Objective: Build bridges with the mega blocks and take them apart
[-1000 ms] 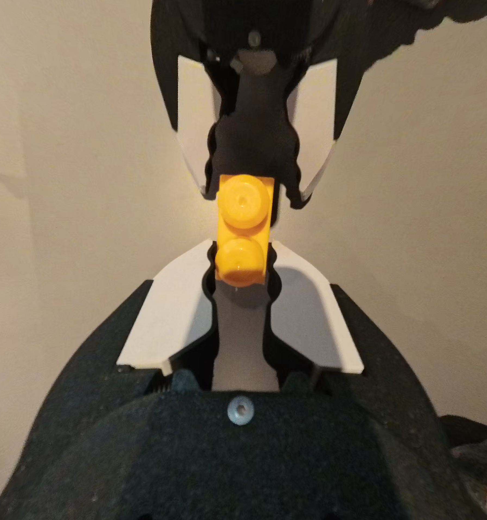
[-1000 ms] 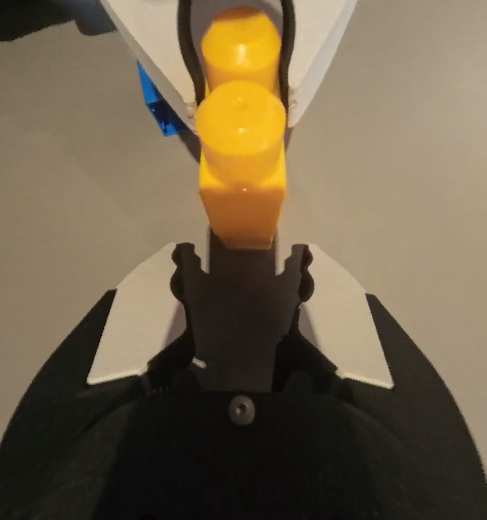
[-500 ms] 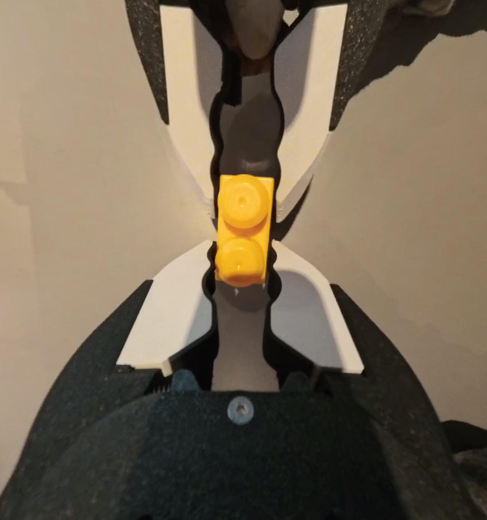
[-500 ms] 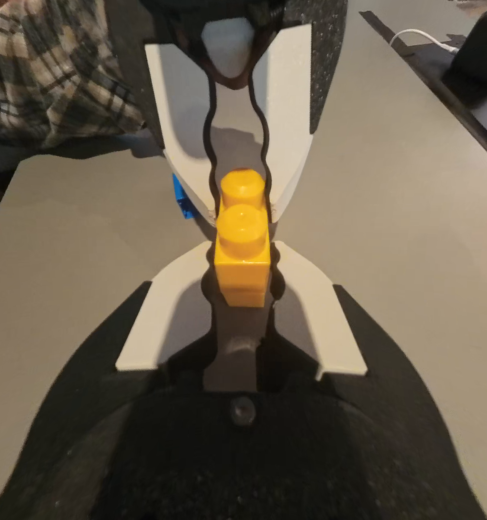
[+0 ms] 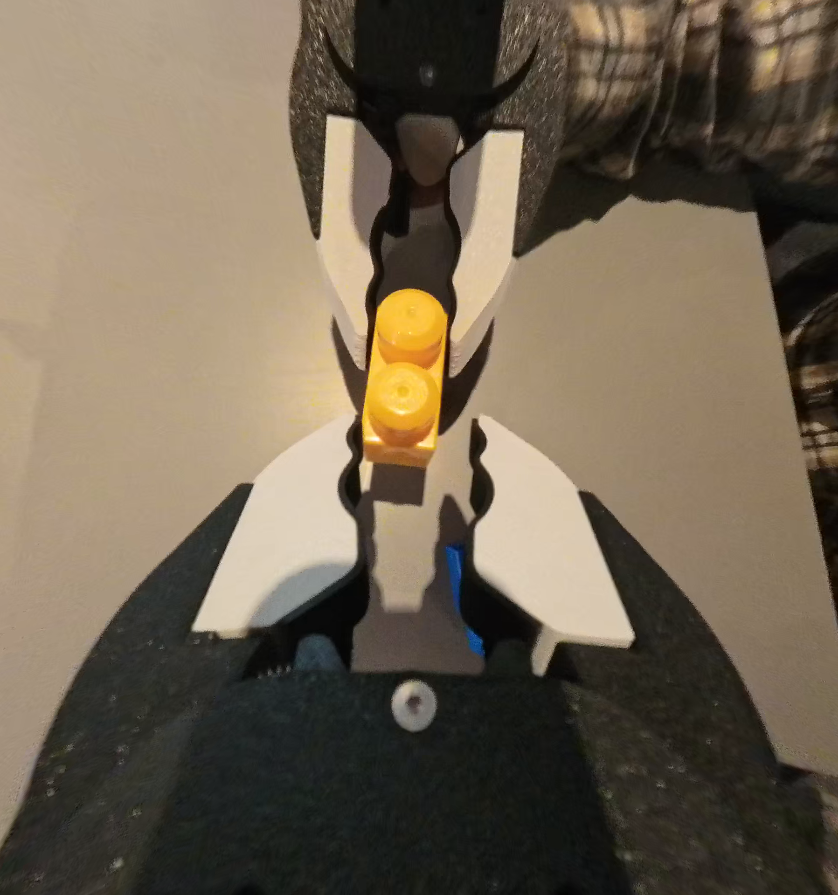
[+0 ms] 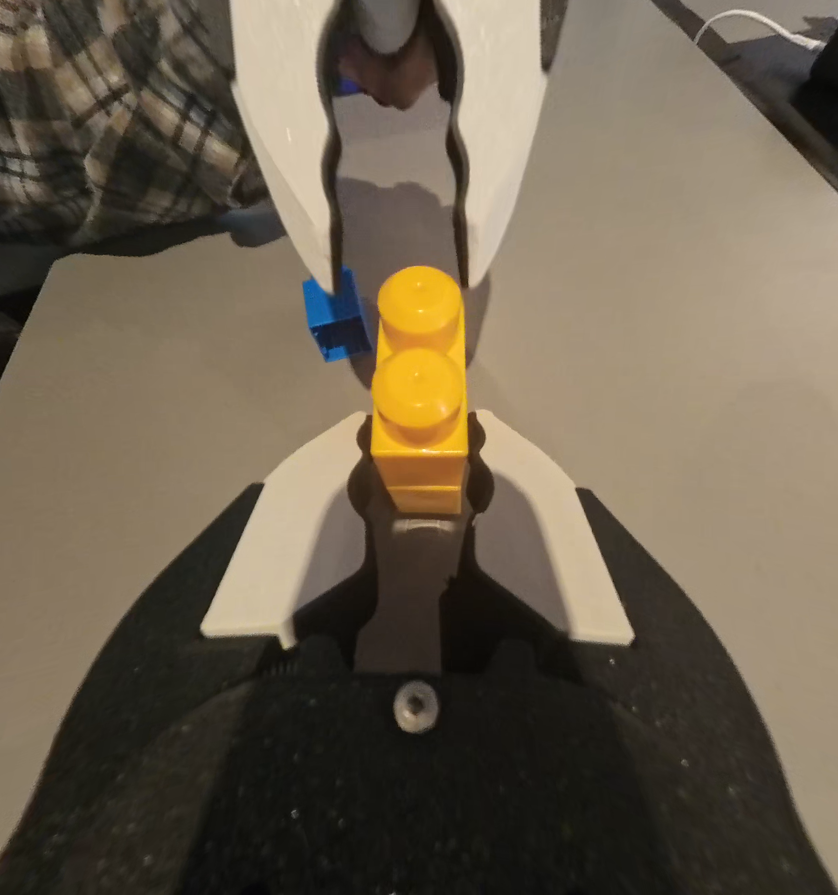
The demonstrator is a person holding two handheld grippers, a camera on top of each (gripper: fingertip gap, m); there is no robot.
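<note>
Two-studded yellow block sits clamped in right jaws; left jaws apart.

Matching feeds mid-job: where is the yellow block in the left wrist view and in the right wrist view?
Left wrist view: yellow block at frame centre, its far end pinched by the right hand-held gripper reaching in from the top.
Right wrist view: yellow block at frame centre, its near end clamped between that view's own fingertips.
Shared landmark: the blue block, which lies on the table just beside the yellow one.
</note>
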